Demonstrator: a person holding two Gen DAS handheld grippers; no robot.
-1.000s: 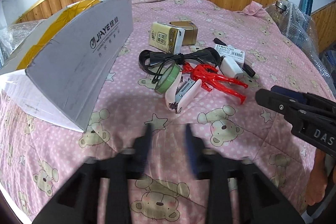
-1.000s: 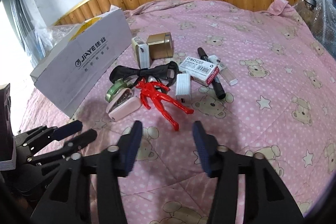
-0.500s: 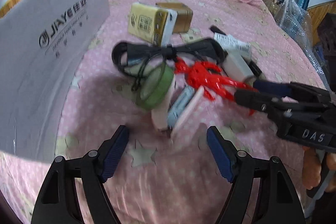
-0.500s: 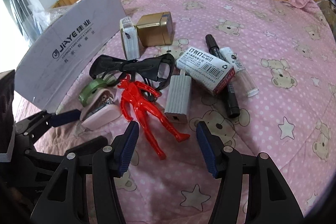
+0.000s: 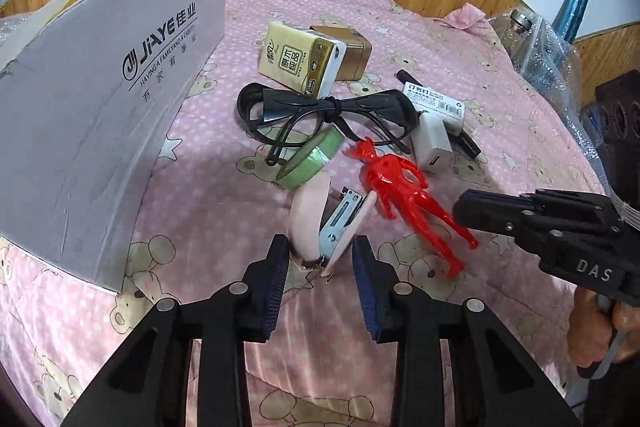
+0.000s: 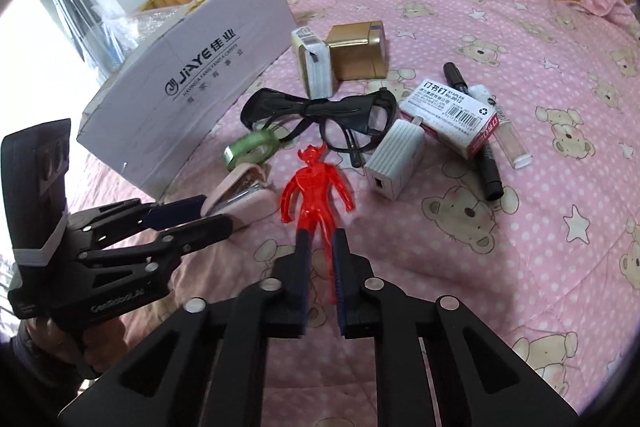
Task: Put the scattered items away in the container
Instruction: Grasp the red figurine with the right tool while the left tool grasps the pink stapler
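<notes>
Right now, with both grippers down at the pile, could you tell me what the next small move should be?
Probably close the left gripper: its fingers flank the pale pink stapler without gripping it, while the right gripper already pinches the red plastic figure's legs.

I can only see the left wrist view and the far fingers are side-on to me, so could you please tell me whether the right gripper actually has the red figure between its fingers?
Observer: Yes. In the right wrist view the right gripper has one finger on each side of the red figure's legs, and they appear to be clamped on them.
Operator: Thank you. Is anything hidden from me behind the staple box?
Observer: Yes, a clear tube with a white cap lies beyond the staple box, right beside the black marker.
</notes>
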